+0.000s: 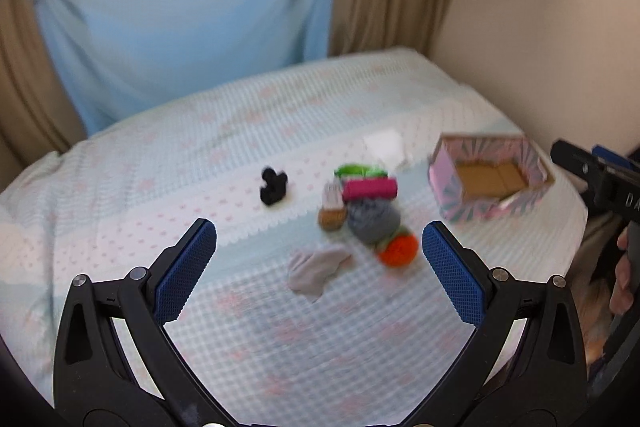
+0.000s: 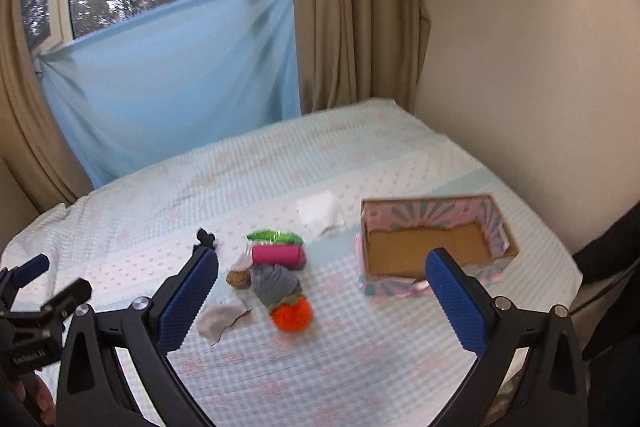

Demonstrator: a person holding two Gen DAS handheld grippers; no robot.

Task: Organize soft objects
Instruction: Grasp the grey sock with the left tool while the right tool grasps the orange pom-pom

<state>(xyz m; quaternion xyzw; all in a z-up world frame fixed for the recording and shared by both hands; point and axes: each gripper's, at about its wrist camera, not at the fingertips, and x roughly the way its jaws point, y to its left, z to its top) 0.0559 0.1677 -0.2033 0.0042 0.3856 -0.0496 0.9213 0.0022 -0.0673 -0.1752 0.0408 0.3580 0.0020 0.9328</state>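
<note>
From my left wrist camera, my left gripper (image 1: 319,235) fills the bottom of the frame, its blue-padded fingers (image 1: 186,271) spread wide and holding nothing. Past them, at frame centre, a blurred heap of soft objects (image 1: 366,205) lies on the pale checked bed (image 1: 200,155): a pink roll (image 1: 370,189), a grey bundle (image 1: 374,221), an orange pompom (image 1: 398,249). A black piece (image 1: 273,185) sits apart to the left, a pale sock (image 1: 316,269) nearer me. A pink patterned box (image 1: 490,179) stands open at the right.

From my right wrist camera, my right gripper (image 2: 322,265) is likewise spread and empty. The heap (image 2: 276,271) lies between the fingers at centre, and the box (image 2: 434,241) sits right of centre, behind my right finger.
</note>
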